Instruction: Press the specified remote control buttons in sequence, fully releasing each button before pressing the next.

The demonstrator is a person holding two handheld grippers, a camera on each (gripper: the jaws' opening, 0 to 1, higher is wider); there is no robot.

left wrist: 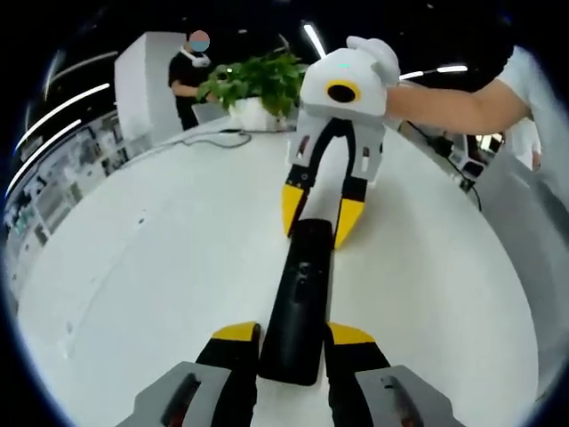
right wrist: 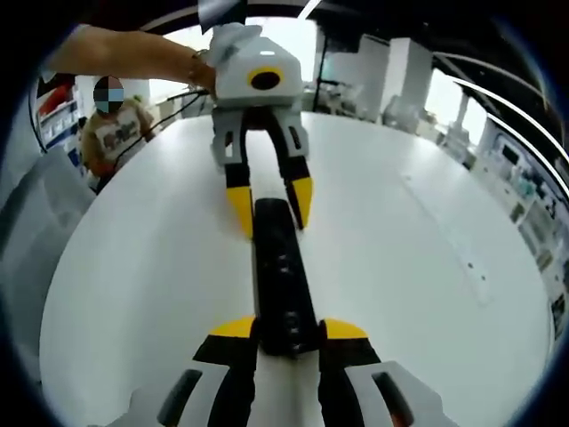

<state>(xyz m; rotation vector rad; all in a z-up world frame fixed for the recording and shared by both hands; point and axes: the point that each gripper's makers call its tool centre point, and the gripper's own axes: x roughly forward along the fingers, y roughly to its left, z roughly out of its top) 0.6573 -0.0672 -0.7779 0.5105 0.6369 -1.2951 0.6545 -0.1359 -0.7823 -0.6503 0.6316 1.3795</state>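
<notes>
A long black remote control (left wrist: pixel 298 294) lies lengthwise on the white table (left wrist: pixel 160 267), with small buttons along its top. My left gripper (left wrist: pixel 293 334) has its yellow-tipped jaws pressed against both sides of the remote's near end. At the far end, my right gripper (left wrist: pixel 320 212) straddles the remote from the opposite side. In the right gripper view the same remote control (right wrist: pixel 283 285) runs away from my right gripper (right wrist: pixel 289 328), whose jaws close on its sides. The left gripper (right wrist: pixel 271 205) faces it there, holding the other end.
A potted green plant (left wrist: pixel 258 84) and a dark cable (left wrist: pixel 218 138) sit at the table's far edge, with a person standing (left wrist: pixel 188 80) behind. Another person sits (right wrist: pixel 111 124) beyond the table (right wrist: pixel 427 249). A bare forearm (left wrist: pixel 453 102) holds the right gripper.
</notes>
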